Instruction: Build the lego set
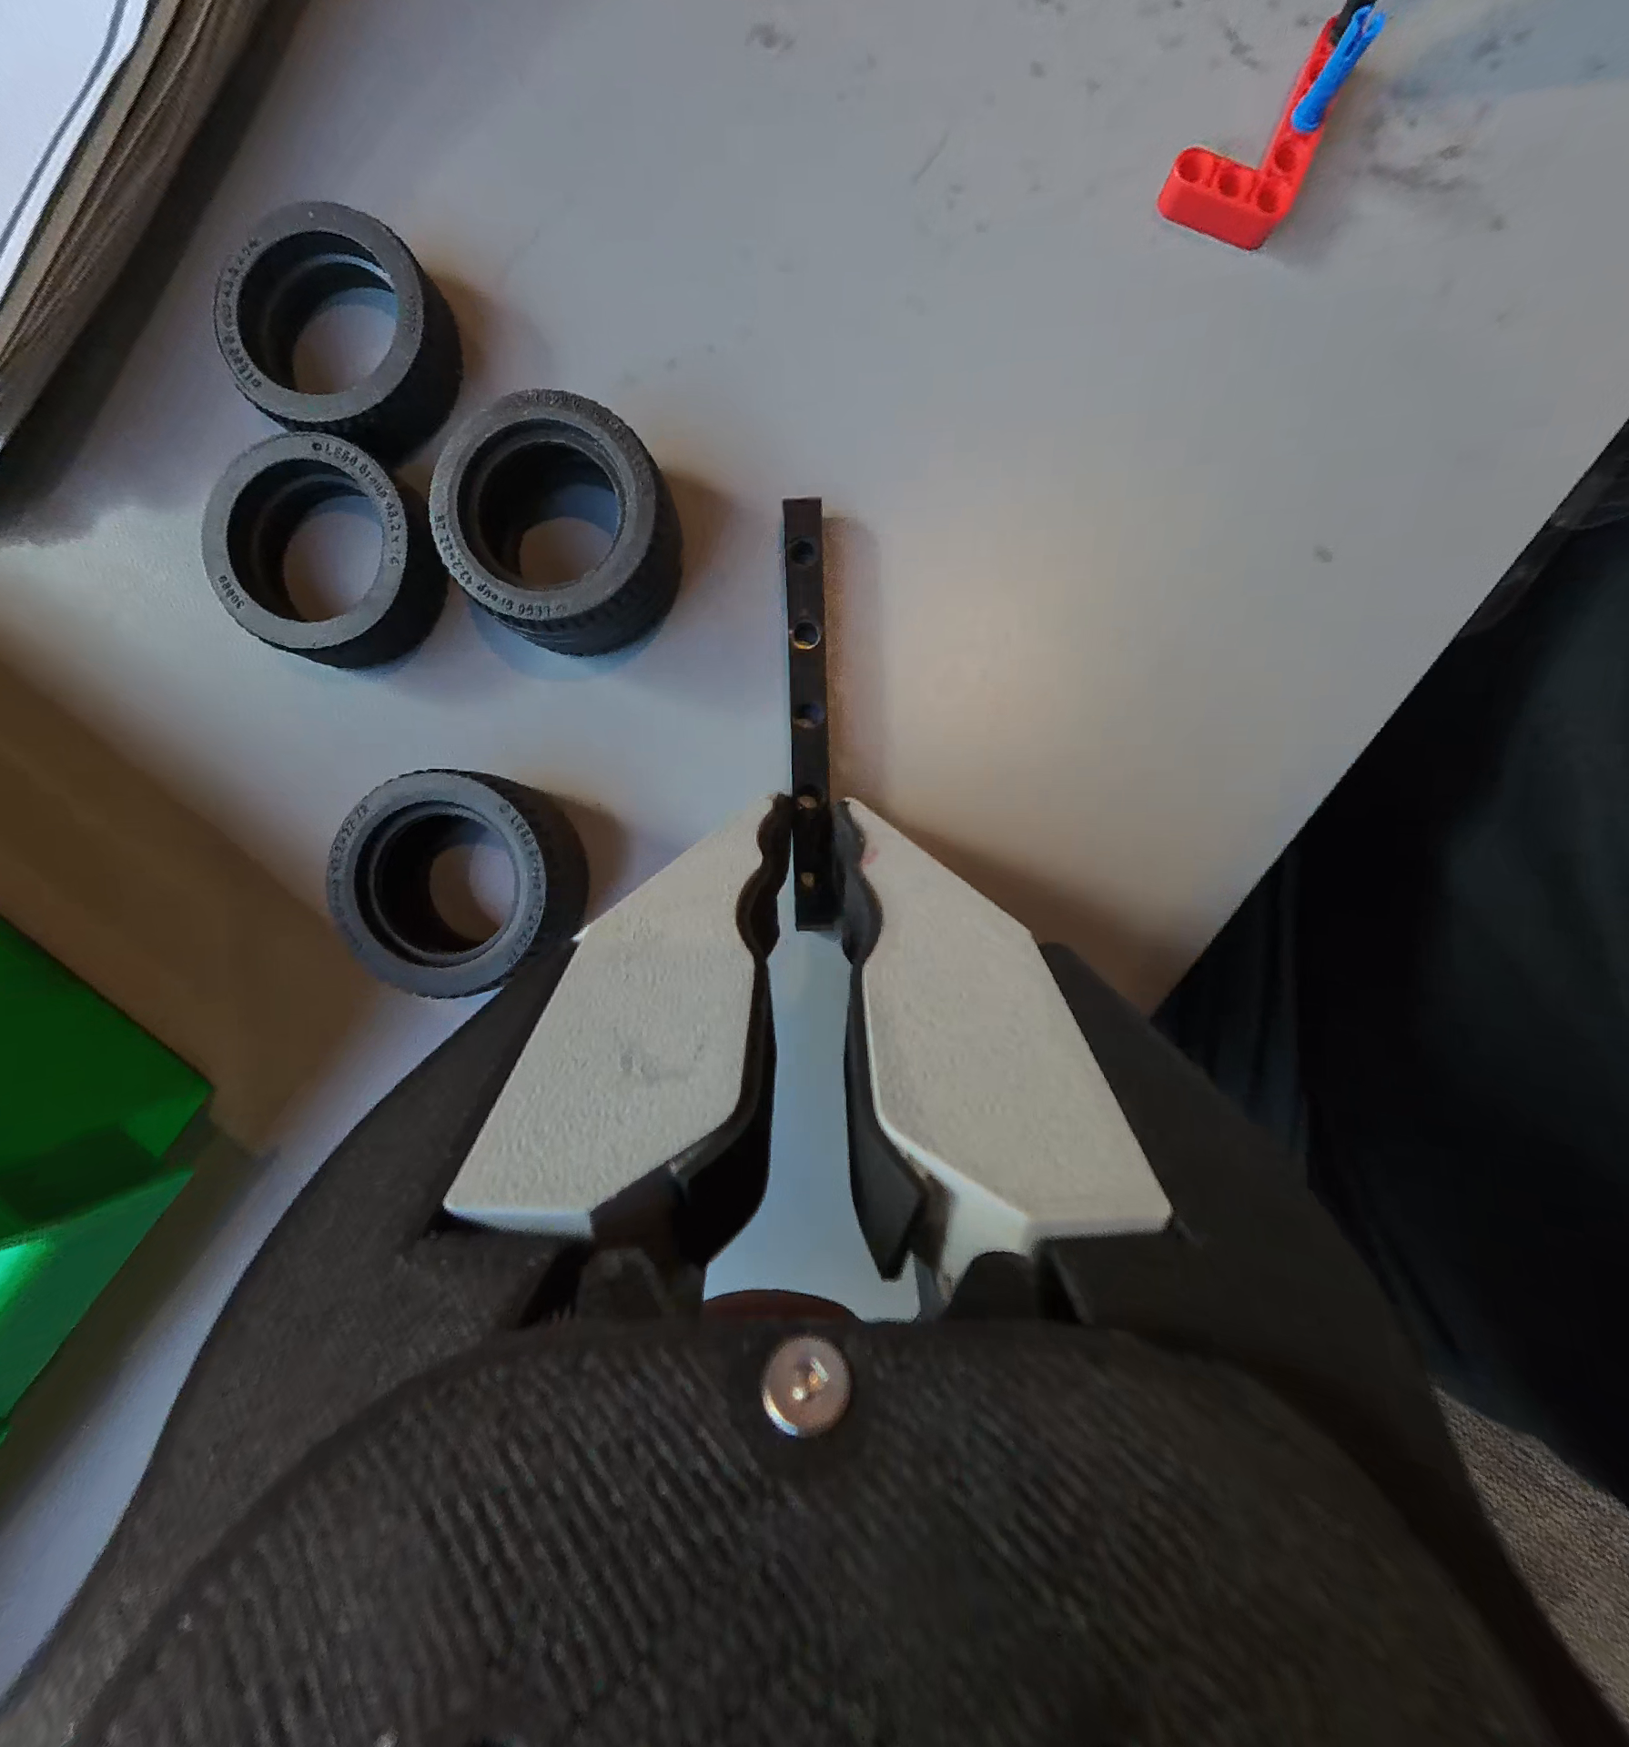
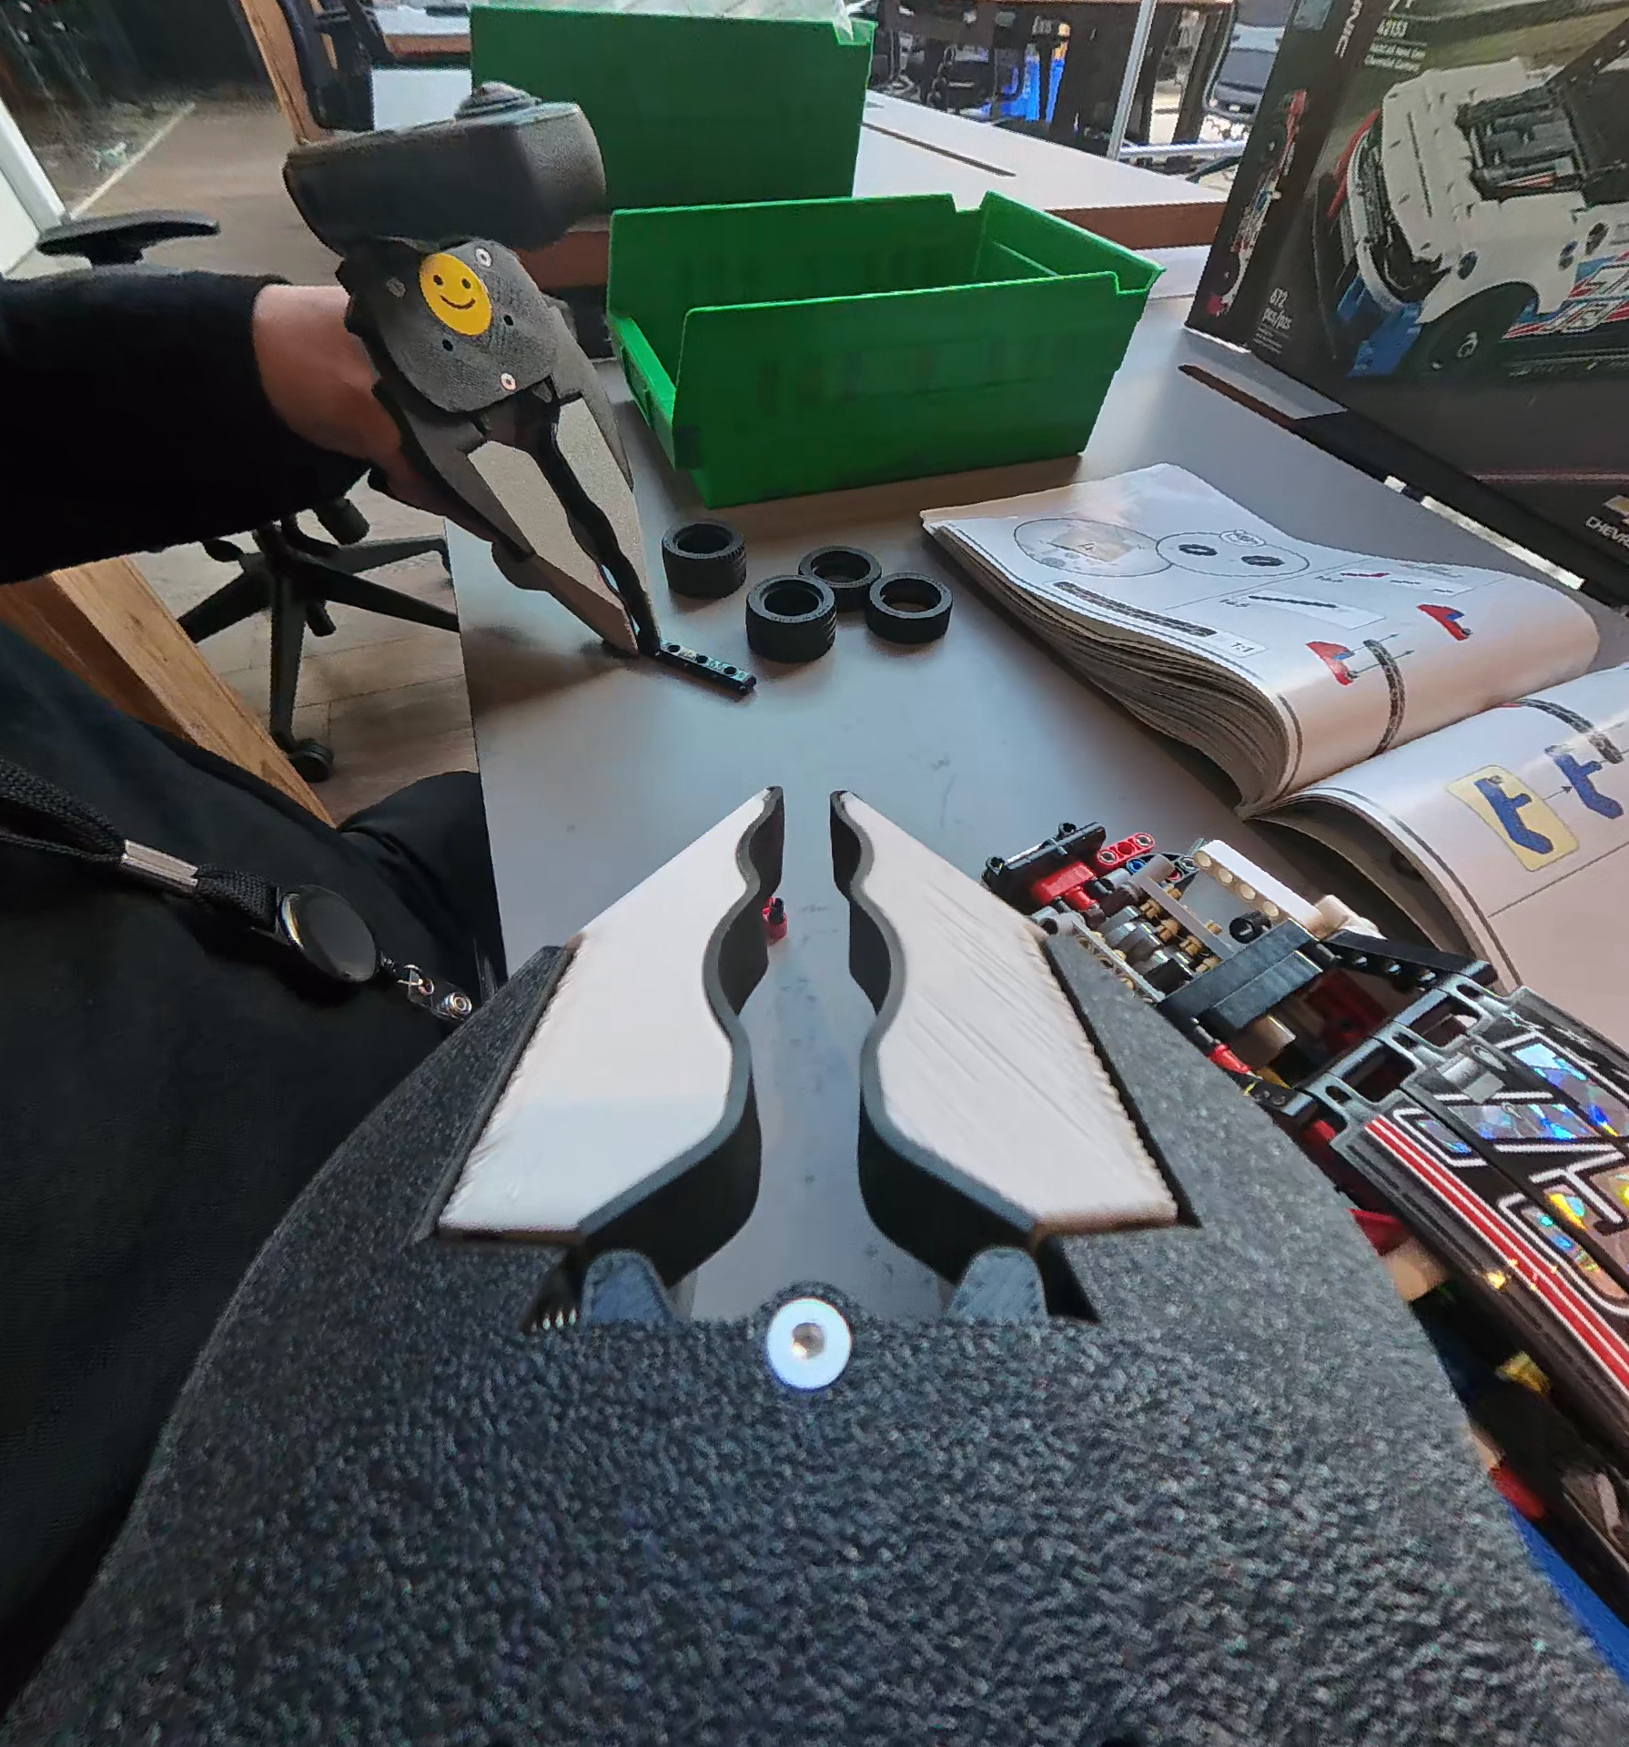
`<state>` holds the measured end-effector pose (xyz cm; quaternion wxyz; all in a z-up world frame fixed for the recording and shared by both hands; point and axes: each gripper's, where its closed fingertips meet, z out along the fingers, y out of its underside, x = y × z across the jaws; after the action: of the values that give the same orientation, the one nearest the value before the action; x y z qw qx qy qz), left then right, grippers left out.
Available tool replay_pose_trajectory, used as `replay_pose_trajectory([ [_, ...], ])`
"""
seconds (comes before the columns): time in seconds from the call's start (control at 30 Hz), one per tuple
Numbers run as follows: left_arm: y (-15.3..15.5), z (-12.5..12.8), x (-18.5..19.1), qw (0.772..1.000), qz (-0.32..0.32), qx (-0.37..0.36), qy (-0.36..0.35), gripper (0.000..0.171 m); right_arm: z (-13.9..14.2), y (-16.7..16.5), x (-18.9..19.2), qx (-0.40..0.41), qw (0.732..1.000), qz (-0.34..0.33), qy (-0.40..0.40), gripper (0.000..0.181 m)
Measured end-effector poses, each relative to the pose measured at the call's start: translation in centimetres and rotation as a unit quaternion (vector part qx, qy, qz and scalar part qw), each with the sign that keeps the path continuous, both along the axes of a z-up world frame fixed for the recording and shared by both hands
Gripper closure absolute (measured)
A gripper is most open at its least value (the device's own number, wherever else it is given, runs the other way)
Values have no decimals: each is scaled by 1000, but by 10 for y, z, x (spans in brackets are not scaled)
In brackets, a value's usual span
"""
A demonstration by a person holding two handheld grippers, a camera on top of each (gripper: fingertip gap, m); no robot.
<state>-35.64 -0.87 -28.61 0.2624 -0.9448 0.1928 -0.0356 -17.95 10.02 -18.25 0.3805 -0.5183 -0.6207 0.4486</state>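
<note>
Grey table [image 1: 1028, 397]: left gripper [image 1: 813, 832] pinches black beam [image 1: 806, 652] near its edge; right gripper [image 2: 806, 804] narrowly parted, empty.

Left claw [image 1: 812, 856] pinched nearly closed, fingers [image 1: 688, 945] converging to a thin slit at the tips, angled steeply down with tips at the counter [image 1: 1028, 397]. Gripped from behind by a hand [image 2: 319, 378] in a dark sleeve. Right claw [image 2: 806, 804] parted, a clear gap between pale-faced fingers [image 2: 640, 1021], nothing held, pointed forward and down above the counter.
</note>
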Motion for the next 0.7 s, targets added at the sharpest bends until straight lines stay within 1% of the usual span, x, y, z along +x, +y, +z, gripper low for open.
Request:
replay_pose_trajectory([
  [0.17, 1, 2, 5, 1000, -6, 3, -16, 166, -4, 3, -4, -5, 1000, 3, -1, 172],
  [0.3, 7, 9, 12, 999, -21, 17, -32, 166, -13, 7, -6, -8, 1000, 10, -12, 172],
  [0.37, 11, 11, 16, 998, -32, 23, -39, 166, -22, 6, -8, 3, 999, 15, -30, 172],
  [0.43, 15, 14, 23, 997, -46, 28, -47, 166, -35, 1, -10, 15, 997, 23, -66, 169],
  [0.53, 24, 16, 35, 995, -75, 39, -48, 166, -53, -13, -15, 29, 993, 43, -104, 165],
  [0.63, 32, 16, 41, 994, -91, 43, -50, 166, -71, -9, -21, 57, 989, 22, -136, 165],
  [0.7, 34, 16, 44, 992, -101, 42, -60, 166, -81, -10, -23, 47, 987, 25, -155, 163],
])
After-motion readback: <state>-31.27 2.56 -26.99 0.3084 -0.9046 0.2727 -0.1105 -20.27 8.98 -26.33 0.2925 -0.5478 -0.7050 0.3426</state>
